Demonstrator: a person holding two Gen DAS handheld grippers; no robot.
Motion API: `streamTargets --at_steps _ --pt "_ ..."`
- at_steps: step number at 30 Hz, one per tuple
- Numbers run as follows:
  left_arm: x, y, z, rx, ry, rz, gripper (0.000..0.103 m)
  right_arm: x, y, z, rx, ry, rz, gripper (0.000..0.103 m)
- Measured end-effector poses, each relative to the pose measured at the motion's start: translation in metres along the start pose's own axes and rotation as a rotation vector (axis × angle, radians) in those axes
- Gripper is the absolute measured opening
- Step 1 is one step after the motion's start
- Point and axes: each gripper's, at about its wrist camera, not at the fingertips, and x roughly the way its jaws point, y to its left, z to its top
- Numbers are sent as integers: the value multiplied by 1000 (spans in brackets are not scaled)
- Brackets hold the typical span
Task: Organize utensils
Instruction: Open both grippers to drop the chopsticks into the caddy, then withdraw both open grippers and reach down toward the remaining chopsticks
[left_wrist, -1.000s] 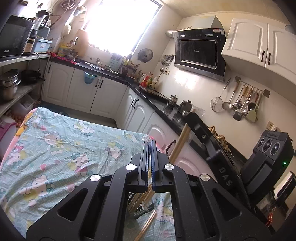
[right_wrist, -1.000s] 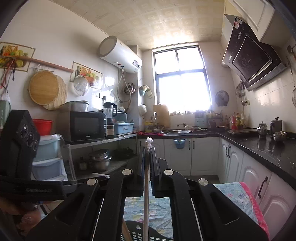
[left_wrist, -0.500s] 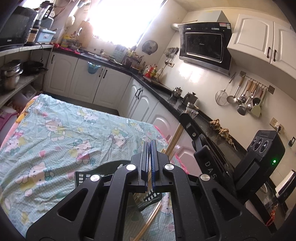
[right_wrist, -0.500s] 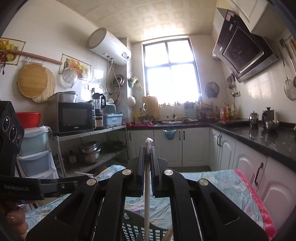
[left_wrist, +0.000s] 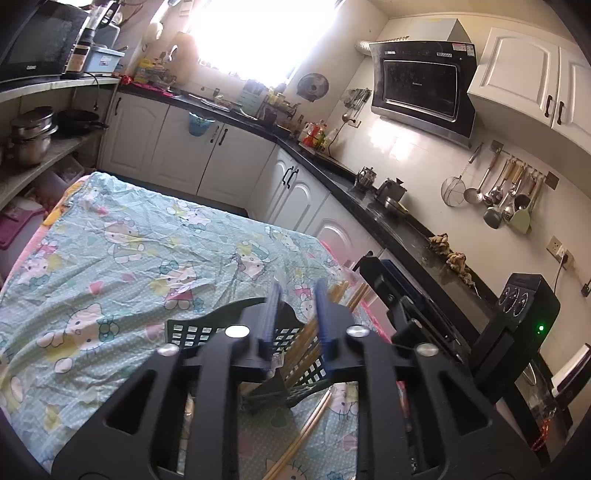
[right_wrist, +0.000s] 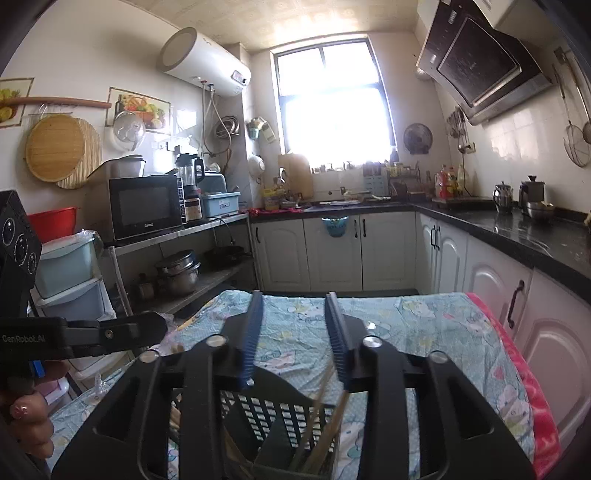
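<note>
A black slotted utensil basket (left_wrist: 207, 325) stands on the table, just below both grippers; it also shows in the right wrist view (right_wrist: 273, 410). Several wooden chopsticks (left_wrist: 314, 336) lean inside it, also seen in the right wrist view (right_wrist: 325, 417). More chopsticks (left_wrist: 306, 432) lie on the cloth beside it. My left gripper (left_wrist: 295, 295) is open and empty above the basket. My right gripper (right_wrist: 293, 314) is open and empty above the basket; it appears in the left wrist view (left_wrist: 406, 314) as a black body at right.
The table wears a cartoon-cat cloth (left_wrist: 129, 258) with a pink edge (right_wrist: 532, 398). White cabinets and a black counter (left_wrist: 399, 221) run behind and right. A shelf with microwave (right_wrist: 147, 206) and pots stands left. Ladles (left_wrist: 506, 195) hang on the wall.
Both grippers have opened: the chopstick held by each has dropped into the basket. Both grippers have tilted down toward the table and basket.
</note>
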Motion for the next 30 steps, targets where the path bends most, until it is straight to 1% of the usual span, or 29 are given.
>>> streamTargets --at_steps 2,3,5,8,9,13,14,20,27,30 --pt "-3 -1 0 4 -5 2 31 -6 -2 0 6 3 -4 39" --pt "-5 -2 0 7 -7 6 34 -8 -3 0 8 6 -6 41" --pt "-9 -3 0 10 -11 13 45 -16 -6 0 12 11 -7 44" --pt "-17 -5 1 10 -24 17 57 -26 -8 1 15 21 -16 50" --pt "-20 -6 2 13 -28 20 58 -30 -8 1 17 25 -15 52" --pt "-32 -9 1 23 -40 26 76 -45 -7 0 -5 40 -16 58" --pt "-35 -10 0 24 -43 30 79 -48 -7 -1 -9 45 -17 59" --pt "-51 -10 -8 22 -45 36 92 -65 0 -5 -39 73 -19 64" --pt "-69 -6 -20 2 -45 35 92 -80 11 -12 -77 102 -7 67" --pt "-76 -4 -26 2 -51 46 92 -86 14 -16 -89 112 -3 67"
